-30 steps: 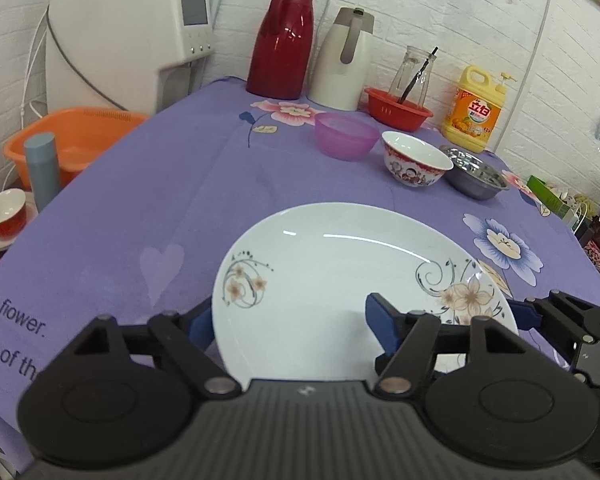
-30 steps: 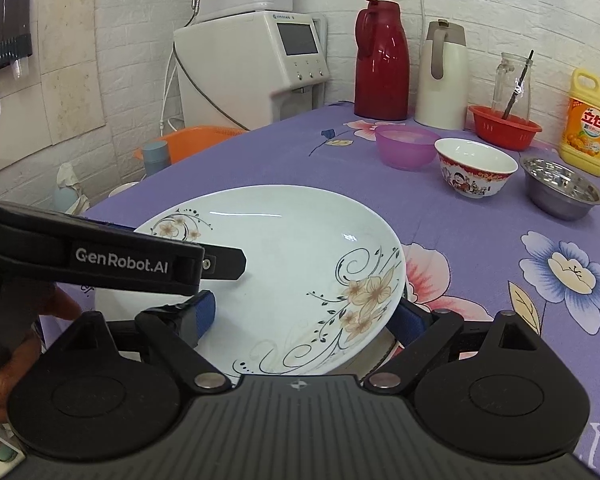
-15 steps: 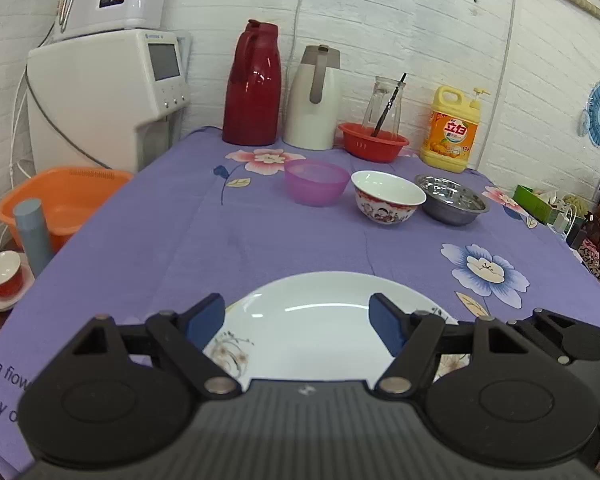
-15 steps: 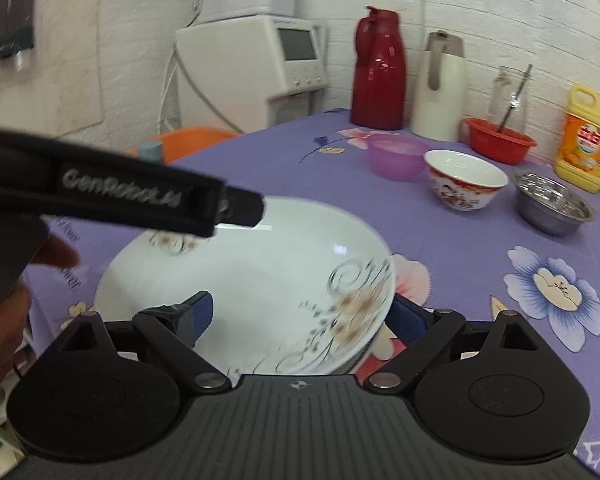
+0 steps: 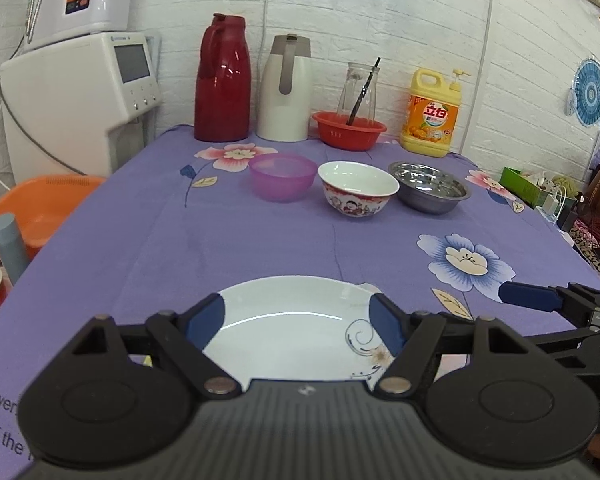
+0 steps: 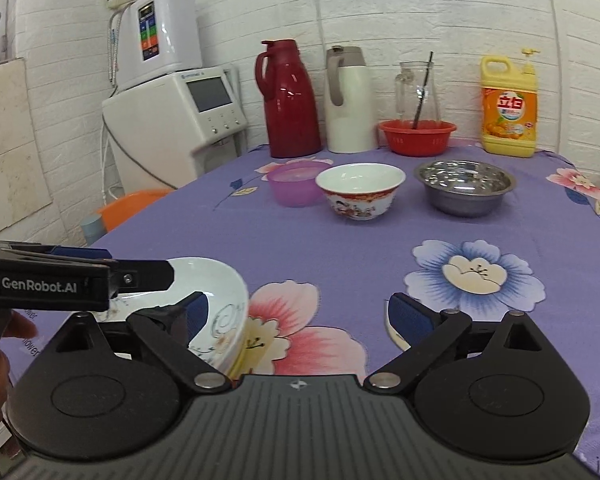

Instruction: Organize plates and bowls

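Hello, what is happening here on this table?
A person holds two grippers over a white plate at the near edge of the purple table. The left gripper and the right gripper are both open, holding nothing. Three bowls wait in a row further back.

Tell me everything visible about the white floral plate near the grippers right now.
The white floral plate looks like glossy ceramic, shallow and round, with grey swirls and a pale flower printed near its rim. It lies flat at the near edge of the purple flowered tablecloth. The left hand-held gripper hangs open over it; contact cannot be judged. In the right wrist view another white rim seems to lie under it.
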